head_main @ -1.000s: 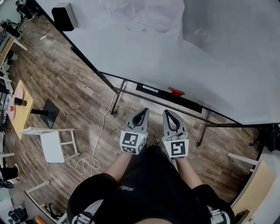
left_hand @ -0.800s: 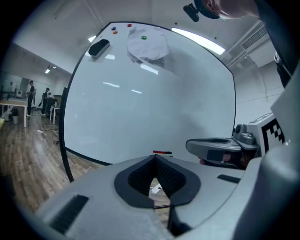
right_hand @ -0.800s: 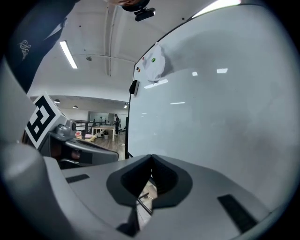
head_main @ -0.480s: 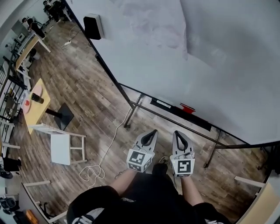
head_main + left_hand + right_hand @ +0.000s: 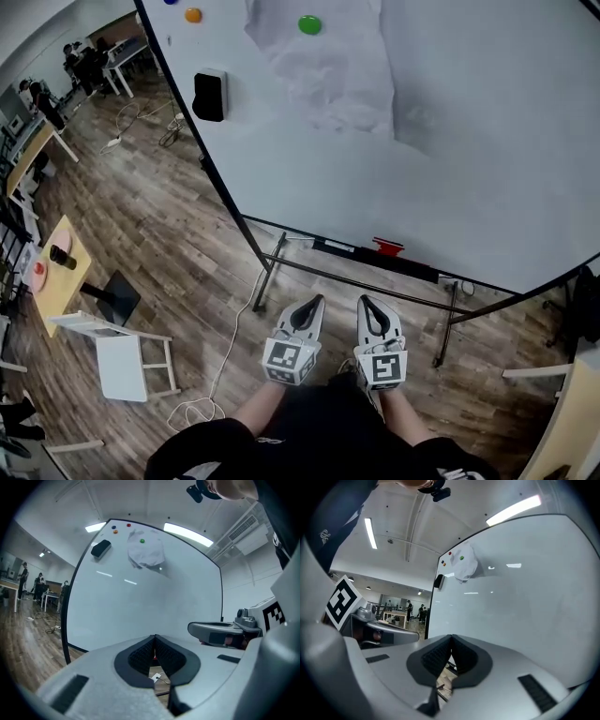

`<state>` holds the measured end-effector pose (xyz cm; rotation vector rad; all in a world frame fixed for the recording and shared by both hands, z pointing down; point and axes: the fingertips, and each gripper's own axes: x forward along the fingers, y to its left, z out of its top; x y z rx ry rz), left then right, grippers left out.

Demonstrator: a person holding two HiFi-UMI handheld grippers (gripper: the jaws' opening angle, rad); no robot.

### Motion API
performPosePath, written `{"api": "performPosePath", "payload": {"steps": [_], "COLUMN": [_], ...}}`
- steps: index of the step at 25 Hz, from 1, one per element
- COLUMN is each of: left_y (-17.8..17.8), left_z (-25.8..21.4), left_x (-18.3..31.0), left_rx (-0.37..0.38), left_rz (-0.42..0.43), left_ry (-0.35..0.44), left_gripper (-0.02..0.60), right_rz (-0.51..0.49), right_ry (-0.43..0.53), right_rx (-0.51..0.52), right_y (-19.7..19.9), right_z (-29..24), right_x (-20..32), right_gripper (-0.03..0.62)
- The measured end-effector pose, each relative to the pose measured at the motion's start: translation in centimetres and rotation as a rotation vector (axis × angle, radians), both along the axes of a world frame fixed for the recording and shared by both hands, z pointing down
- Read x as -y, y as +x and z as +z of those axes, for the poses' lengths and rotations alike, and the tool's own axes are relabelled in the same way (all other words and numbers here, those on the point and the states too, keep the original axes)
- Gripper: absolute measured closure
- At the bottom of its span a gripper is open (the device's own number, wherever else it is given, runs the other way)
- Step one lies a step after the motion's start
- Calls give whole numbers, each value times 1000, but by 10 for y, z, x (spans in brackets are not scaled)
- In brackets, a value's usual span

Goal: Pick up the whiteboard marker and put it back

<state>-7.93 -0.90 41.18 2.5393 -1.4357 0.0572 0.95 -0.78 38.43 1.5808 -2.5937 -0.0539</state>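
1. Below the whiteboard's [image 5: 441, 141] lower edge runs a dark tray [image 5: 417, 265], and a small red piece [image 5: 387, 247] lies on it. It is too small to tell whether it is the whiteboard marker.
2. Left gripper [image 5: 315, 300]: jaws pressed together, nothing between them. It is held over the floor, short of the stand's crossbar [image 5: 356, 281].
3. Right gripper [image 5: 364, 301]: jaws likewise together and empty. It sits just beside the left one, nearly parallel, with its tip toward the tray.
4. The board's left edge slants down to a stand leg [image 5: 265, 281]; a second leg [image 5: 444, 328] stands to the right of the right gripper.
5. Bare wooden floor [image 5: 169, 234] lies open left of the stand. Farther left are a white chair [image 5: 120, 361] and a yellow table [image 5: 58, 277].
6. A white cable [image 5: 225, 347] trails across the floor near the left leg.
7. High on the board are a black eraser [image 5: 210, 96], a green magnet [image 5: 309, 25] and a sheet of paper [image 5: 328, 70].
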Motion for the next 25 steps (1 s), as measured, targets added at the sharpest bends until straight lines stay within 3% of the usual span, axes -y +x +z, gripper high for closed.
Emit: {"api": "performPosePath", "payload": {"steps": [9,25], "left_y": [-27,-21], "left_z": [-14,-17], "left_x": [-14,-24], "left_rx": [-16,-9], "left_rz": [-25,-29], "left_ry": [50,71], "left_gripper": [575,575], "right_rz": [17,-8], "right_ry": [23,19], "right_rx": [-4,-20], "right_y": [-18,-16], "right_z": [-14,-8], "right_x": [-19,-30], "right_gripper": [591,591]}}
